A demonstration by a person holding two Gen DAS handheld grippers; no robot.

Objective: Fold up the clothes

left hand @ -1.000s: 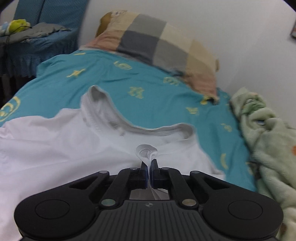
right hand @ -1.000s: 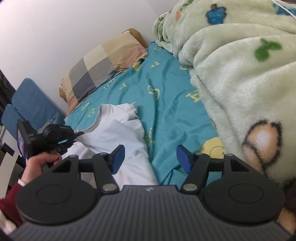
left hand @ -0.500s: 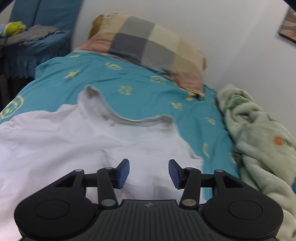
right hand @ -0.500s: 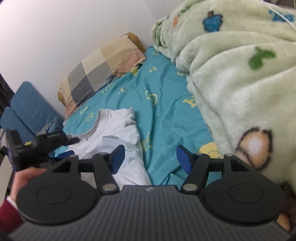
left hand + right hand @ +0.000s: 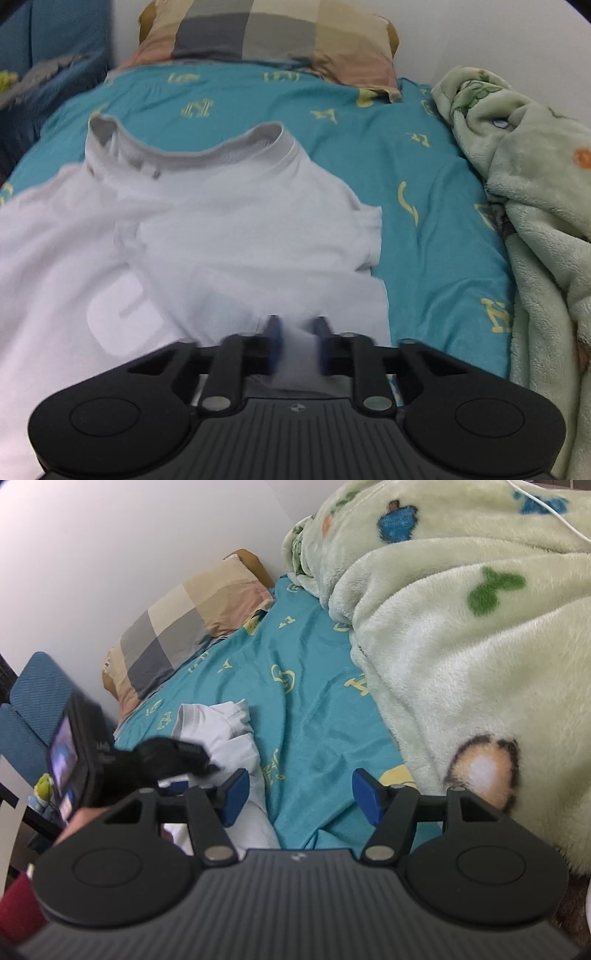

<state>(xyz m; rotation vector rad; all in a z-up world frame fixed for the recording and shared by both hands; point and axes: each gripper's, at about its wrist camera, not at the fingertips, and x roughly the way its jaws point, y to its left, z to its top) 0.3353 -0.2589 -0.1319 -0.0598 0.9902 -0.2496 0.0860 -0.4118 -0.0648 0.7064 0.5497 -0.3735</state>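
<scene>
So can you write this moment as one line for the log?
task: fold clothes | left hand-held gripper: just closing on white shirt fabric | right hand-held gripper: open, empty, above sheet | shirt: partly folded

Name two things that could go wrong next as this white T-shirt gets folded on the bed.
The left gripper has just been closing its jaws on a small bunch of the white T-shirt; such a shallow pinch may slip.
The right gripper hangs open over the teal sheet, off the shirt; a one-sided pull could drag it and undo the folded-in sleeve.
</scene>
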